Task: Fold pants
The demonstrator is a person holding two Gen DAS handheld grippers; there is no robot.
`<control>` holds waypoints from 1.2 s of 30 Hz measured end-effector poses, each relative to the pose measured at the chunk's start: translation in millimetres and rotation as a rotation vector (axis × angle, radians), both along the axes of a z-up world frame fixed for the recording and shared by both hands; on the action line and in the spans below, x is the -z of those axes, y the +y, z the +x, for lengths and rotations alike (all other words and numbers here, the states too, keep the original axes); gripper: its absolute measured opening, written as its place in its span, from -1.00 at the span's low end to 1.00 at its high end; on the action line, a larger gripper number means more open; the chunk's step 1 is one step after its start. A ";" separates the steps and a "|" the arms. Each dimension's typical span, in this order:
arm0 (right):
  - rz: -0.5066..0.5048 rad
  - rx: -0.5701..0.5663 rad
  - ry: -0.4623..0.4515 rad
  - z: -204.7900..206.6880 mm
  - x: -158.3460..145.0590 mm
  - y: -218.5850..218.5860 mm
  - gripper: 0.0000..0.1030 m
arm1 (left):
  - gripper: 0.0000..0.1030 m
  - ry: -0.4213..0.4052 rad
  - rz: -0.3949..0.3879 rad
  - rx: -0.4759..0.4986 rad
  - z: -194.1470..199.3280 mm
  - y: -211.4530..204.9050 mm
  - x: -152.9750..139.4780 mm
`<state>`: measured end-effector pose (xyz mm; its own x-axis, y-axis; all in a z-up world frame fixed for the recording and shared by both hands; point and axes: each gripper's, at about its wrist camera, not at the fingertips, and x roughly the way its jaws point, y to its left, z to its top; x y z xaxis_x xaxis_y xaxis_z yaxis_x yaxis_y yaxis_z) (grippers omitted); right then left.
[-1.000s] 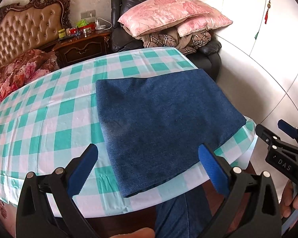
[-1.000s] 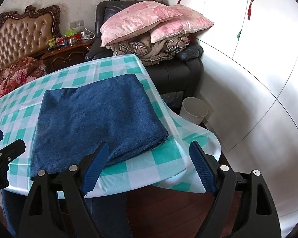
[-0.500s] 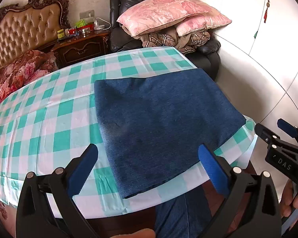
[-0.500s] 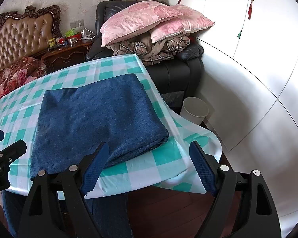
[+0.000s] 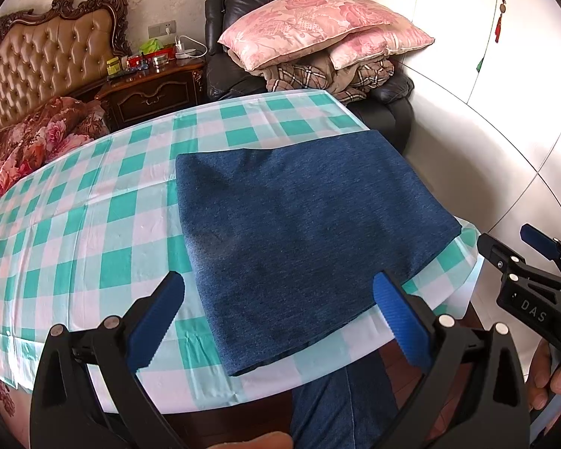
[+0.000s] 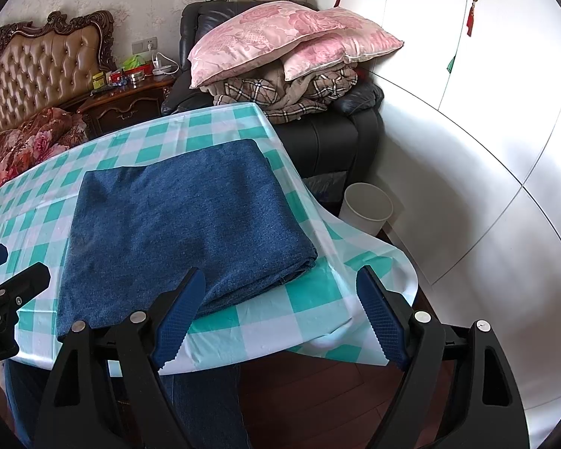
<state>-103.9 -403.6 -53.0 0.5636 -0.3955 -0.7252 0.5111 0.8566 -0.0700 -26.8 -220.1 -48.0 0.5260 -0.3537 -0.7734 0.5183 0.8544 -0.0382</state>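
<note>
The blue denim pants (image 5: 303,224) (image 6: 183,220) lie folded into a flat rectangle on the table with the green and white checked cloth (image 5: 93,224) (image 6: 265,314), close to its near right corner. My left gripper (image 5: 280,321) hovers open over the near edge of the table, its blue pads apart and nothing between them. My right gripper (image 6: 280,318) is open too, held off the table's near right corner with nothing between its pads. It shows at the right edge of the left wrist view as well (image 5: 535,262), with a hand on its handle.
Past the table stand a black armchair (image 6: 336,138) piled with pink pillows (image 6: 280,41) and plaid blankets, a dark wooden nightstand (image 5: 153,89) and a bed with a tufted headboard (image 5: 45,71). A white bin (image 6: 366,207) sits on the floor by the white wardrobe.
</note>
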 end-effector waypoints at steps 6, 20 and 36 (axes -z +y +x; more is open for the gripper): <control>0.000 0.000 0.000 -0.3 -0.2 0.0 0.55 | 0.96 0.000 0.000 0.001 -0.1 -0.3 0.0; 0.002 0.000 0.001 0.4 1.0 -0.6 0.55 | 0.96 0.004 0.000 0.012 -2.2 -3.1 -1.5; 0.061 0.079 -0.070 -1.6 14.9 -16.0 0.67 | 0.97 -0.116 -0.105 -0.051 3.3 63.0 -10.5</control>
<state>-105.4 -419.6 -67.9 0.5826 -0.3970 -0.7092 0.5792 0.8149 0.0196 -23.5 -157.0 -37.5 0.6286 -0.4001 -0.6669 0.4805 0.8741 -0.0714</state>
